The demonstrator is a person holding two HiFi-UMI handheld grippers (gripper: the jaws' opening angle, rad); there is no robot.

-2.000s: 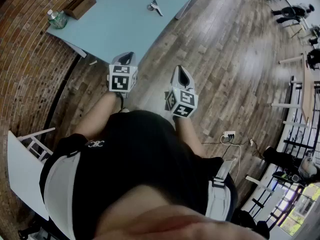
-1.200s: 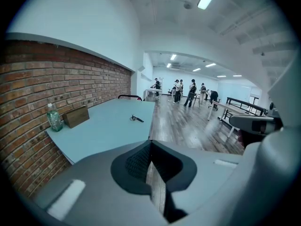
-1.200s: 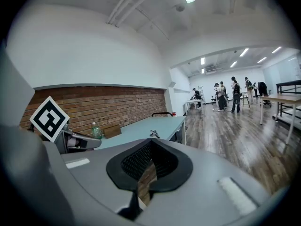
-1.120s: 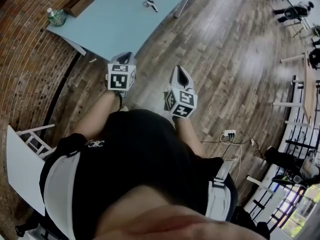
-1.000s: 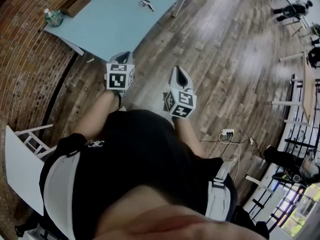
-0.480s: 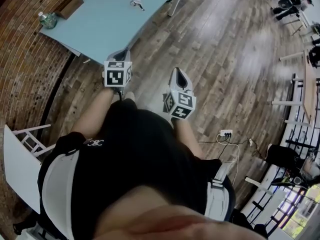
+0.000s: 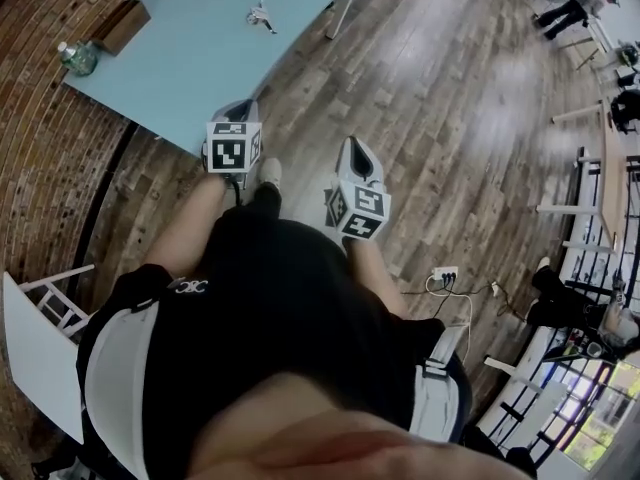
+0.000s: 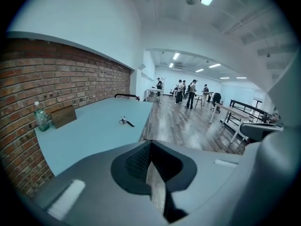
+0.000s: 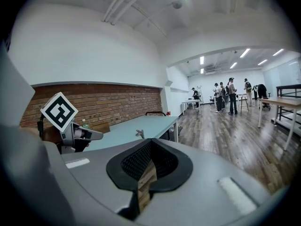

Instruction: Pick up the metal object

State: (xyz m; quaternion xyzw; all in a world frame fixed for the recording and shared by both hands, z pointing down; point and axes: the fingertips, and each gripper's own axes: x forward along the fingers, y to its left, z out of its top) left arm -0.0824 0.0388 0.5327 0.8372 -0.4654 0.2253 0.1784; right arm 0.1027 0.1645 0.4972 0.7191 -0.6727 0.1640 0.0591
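Note:
The small metal object [image 7: 260,15] lies on the light blue table [image 7: 190,58], far ahead of both grippers. It also shows as a small shiny piece [image 8: 126,121] in the left gripper view and as the metal object [image 9: 139,133] near the table's edge in the right gripper view. My left gripper [image 7: 240,108] hangs over the wooden floor just short of the table's near corner, its jaws [image 8: 150,166] shut and empty. My right gripper [image 7: 358,148] is beside it over the floor, jaws [image 9: 148,168] shut with nothing in them. The left gripper [image 9: 70,131] appears at the right gripper view's left.
A green bottle [image 7: 78,58] and a wooden box [image 7: 118,26] stand at the table's far side by the brick wall [image 7: 50,158]. A white chair [image 7: 40,338] is at my left. A power strip with cables [image 7: 440,276] lies on the floor. People [image 8: 188,91] stand far off.
The table and the metal object have slid left in the head view as I stepped forward; a shoe now shows by the left gripper. Both grippers stayed shut.

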